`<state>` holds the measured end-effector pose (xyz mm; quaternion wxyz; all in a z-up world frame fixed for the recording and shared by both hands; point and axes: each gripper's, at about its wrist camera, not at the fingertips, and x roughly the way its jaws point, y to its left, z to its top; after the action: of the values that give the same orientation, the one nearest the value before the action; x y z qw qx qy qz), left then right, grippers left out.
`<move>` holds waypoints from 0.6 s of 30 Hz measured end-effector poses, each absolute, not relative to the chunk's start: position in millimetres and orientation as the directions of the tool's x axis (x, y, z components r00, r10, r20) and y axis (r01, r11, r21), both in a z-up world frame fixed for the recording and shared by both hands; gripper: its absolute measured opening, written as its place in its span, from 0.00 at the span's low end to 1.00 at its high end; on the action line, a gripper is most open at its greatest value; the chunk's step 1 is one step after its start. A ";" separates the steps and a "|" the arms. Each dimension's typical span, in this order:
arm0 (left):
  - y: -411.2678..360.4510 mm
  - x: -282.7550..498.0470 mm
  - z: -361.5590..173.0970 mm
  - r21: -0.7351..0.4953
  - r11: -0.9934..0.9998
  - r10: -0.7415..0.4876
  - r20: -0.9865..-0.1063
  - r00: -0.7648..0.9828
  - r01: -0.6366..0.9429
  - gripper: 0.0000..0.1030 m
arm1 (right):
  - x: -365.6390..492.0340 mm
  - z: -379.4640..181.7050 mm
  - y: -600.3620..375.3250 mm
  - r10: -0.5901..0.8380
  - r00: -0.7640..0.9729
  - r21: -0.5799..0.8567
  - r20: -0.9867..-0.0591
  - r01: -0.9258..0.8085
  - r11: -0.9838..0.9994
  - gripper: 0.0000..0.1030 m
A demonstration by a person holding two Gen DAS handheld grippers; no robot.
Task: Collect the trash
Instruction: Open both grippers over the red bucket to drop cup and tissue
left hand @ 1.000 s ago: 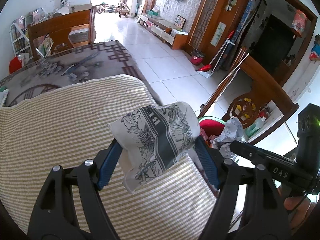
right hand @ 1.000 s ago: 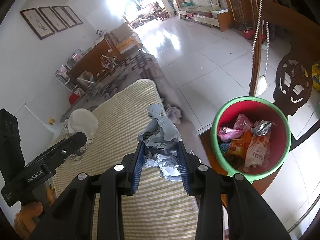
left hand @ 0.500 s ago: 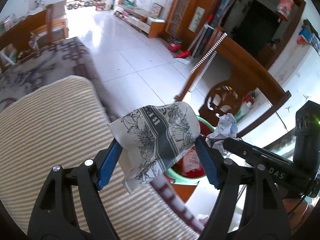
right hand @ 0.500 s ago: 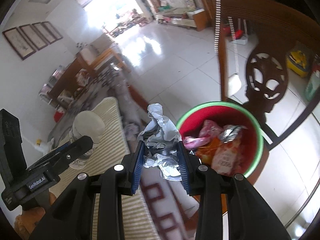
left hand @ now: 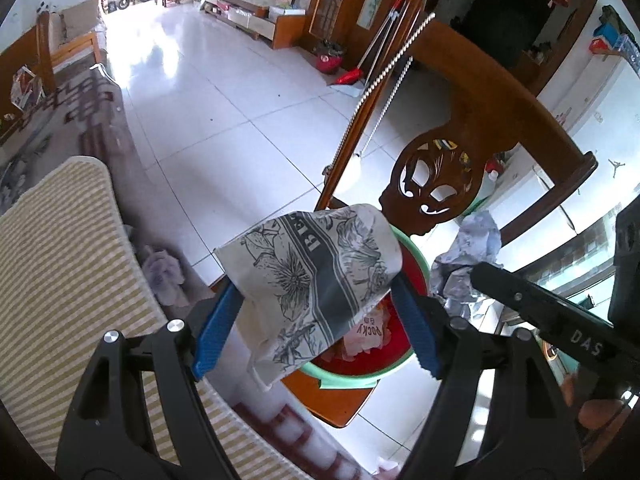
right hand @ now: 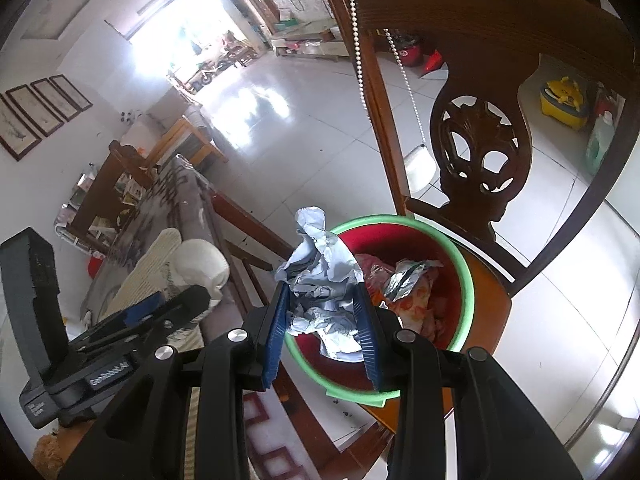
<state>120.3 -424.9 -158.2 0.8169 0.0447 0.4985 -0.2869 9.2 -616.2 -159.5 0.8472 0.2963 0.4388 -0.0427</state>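
Note:
A floral-printed paper cup (left hand: pixel 316 264) lies tilted between the blue pads of my left gripper (left hand: pixel 316 320), which is shut on it. It hangs over the near rim of a red bin with a green rim (left hand: pixel 352 378) that stands on a wooden chair seat. My right gripper (right hand: pixel 322 320) is shut on a crumpled grey-white paper wad (right hand: pixel 320 264), held above the same bin (right hand: pixel 464 280). The bin holds several wrappers (right hand: pixel 408 280). In the right wrist view the cup (right hand: pixel 200 260) shows to the left, beside the bin.
The carved wooden chair back (right hand: pixel 480 140) rises just behind the bin, with a bead string (right hand: pixel 360 60) hanging on it. The striped tablecloth (left hand: pixel 60 280) lies at lower left. White tiled floor stretches beyond. A person's fingers (left hand: pixel 592 416) grip the right tool.
Both grippers have swung from over the striped table toward the chair and a little down. The cup and the paper wad now hang over the bin. Neither grip has changed.

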 end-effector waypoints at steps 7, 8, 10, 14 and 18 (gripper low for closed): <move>-437.0 125.9 -171.2 -0.214 0.829 -0.414 -0.856 0.309 0.518 0.72 | 11.7 -167.3 -625.9 0.193 0.603 0.474 -0.774 0.350 0.808 0.32; -437.7 126.8 -172.5 -0.216 0.828 -0.414 -0.858 0.305 0.517 0.72 | 12.2 -168.0 -626.4 0.193 0.602 0.474 -0.775 0.352 0.807 0.32; -439.2 128.3 -175.0 -0.224 0.828 -0.417 -0.859 0.297 0.515 0.74 | 12.5 -169.3 -627.9 0.192 0.602 0.476 -0.775 0.357 0.803 0.34; -441.0 130.1 -179.2 -0.237 0.827 -0.421 -0.861 0.283 0.509 0.82 | 10.7 -171.6 -630.8 0.183 0.607 0.484 -0.774 0.379 0.789 0.39; -441.2 129.1 -178.1 -0.238 0.826 -0.426 -0.857 0.289 0.511 0.89 | 6.2 -173.1 -631.9 0.178 0.611 0.492 -0.772 0.395 0.776 0.47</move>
<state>129.1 -441.2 -178.1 0.8019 0.0409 0.5195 -0.2923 6.2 -631.9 -173.1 0.8352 0.3283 0.4363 -0.0652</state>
